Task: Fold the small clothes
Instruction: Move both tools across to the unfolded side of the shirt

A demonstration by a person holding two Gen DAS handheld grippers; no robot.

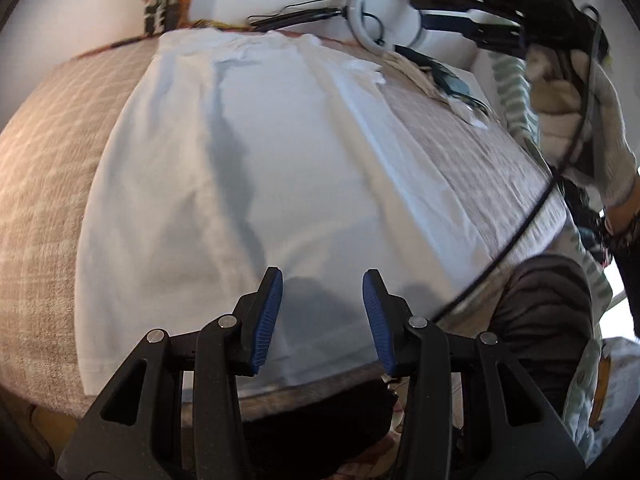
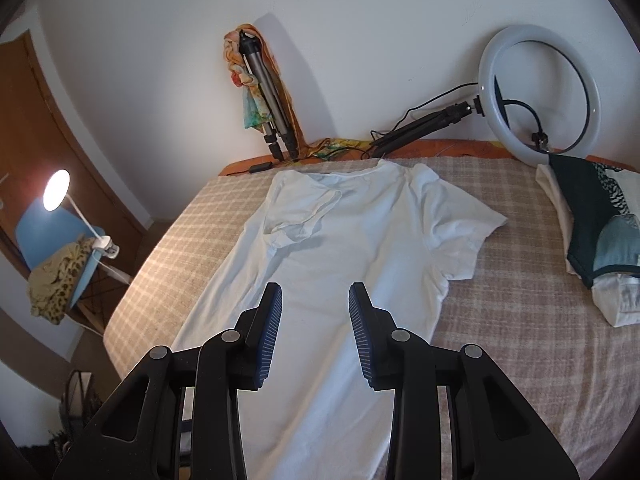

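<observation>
A white T-shirt (image 2: 340, 248) lies flat on a beige checked bed cover (image 2: 512, 320), neck toward the wall. Its left sleeve is folded in over the chest (image 2: 304, 216); its right sleeve (image 2: 468, 220) lies spread out. My right gripper (image 2: 315, 300) is open and empty, held above the shirt's middle. In the left wrist view the shirt (image 1: 260, 160) fills the frame. My left gripper (image 1: 322, 284) is open and empty just above the shirt's hem. The right gripper (image 1: 492, 12) shows blurred at the top right, held by a gloved hand (image 1: 580, 120).
A stack of folded clothes (image 2: 592, 232) lies on the bed at the right. A ring light (image 2: 540, 92) on a tripod lies along the wall edge. A second tripod (image 2: 268, 96) leans on the wall. A lit lamp (image 2: 56, 188) and chair stand left of the bed.
</observation>
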